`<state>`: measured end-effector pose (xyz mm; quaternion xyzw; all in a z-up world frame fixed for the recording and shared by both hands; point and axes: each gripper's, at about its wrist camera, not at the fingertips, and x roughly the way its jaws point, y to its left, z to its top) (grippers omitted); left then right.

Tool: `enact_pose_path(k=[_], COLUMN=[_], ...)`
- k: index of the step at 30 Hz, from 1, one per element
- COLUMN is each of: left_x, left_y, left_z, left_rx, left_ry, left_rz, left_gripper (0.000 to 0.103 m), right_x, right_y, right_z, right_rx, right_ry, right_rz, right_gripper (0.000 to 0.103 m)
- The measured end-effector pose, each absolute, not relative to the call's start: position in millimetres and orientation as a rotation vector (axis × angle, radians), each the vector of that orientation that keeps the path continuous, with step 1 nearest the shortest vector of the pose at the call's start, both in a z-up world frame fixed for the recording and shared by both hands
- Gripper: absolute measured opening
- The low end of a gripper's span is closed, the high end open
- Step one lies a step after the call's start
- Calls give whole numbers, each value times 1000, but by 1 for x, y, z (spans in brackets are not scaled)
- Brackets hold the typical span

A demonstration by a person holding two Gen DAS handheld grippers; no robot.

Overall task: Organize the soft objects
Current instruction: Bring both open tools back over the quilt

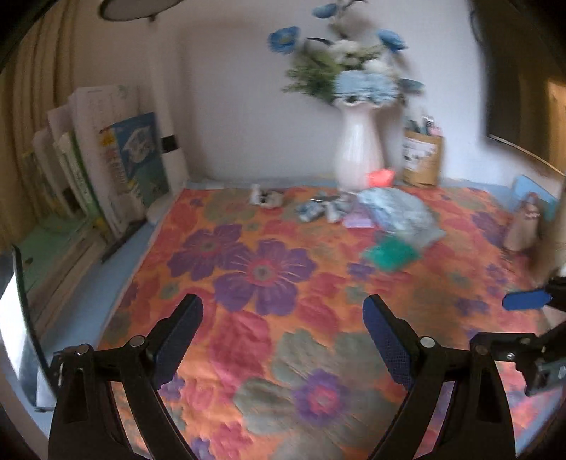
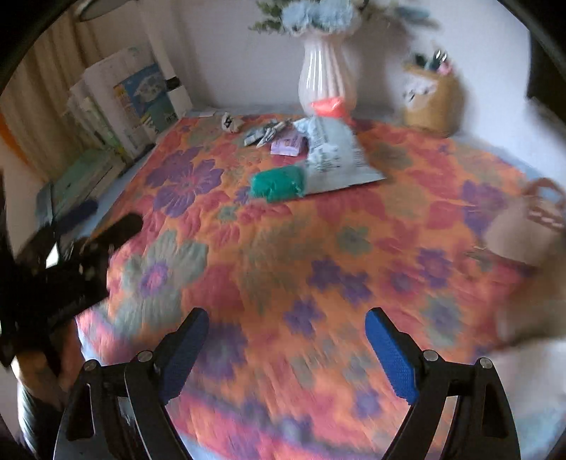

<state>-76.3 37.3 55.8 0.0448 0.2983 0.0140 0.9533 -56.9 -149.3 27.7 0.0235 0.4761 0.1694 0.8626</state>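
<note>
Orange floral quilt covers the tabletop beneath us; our left tool [image 1: 283, 339] and right tool [image 2: 286, 354] both hang spread and empty. We should approach the green soft bundle [image 2: 277, 184] and pale packet [image 2: 332, 155] near the far edge slowly, one piece at a time. No writing is legible.

Heavy blur smears the small folded items [image 1: 311, 208] at the far side of the floral cloth [image 1: 261, 269], so their kind is unreadable. The flowers [image 2: 318, 14] are cut off at the top edge of the right wrist view. The basket [image 2: 530, 219] at the right edge is a streak.
</note>
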Motion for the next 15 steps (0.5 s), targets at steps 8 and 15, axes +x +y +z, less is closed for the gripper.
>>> enact_pose_path(k=[8,15], left_x=[-56,-54], left_y=[75,88], left_z=[35,31], left_rx=[-109,-215], left_ry=[693,706], left_rz=[-43,-54], left_gripper=[91,91], right_x=[8,16], right_y=[-119,-101], right_z=[-1,-7], right_rx=[92,31], right_ry=[1018,958], right_rz=[218,162], right_gripper=[89,103])
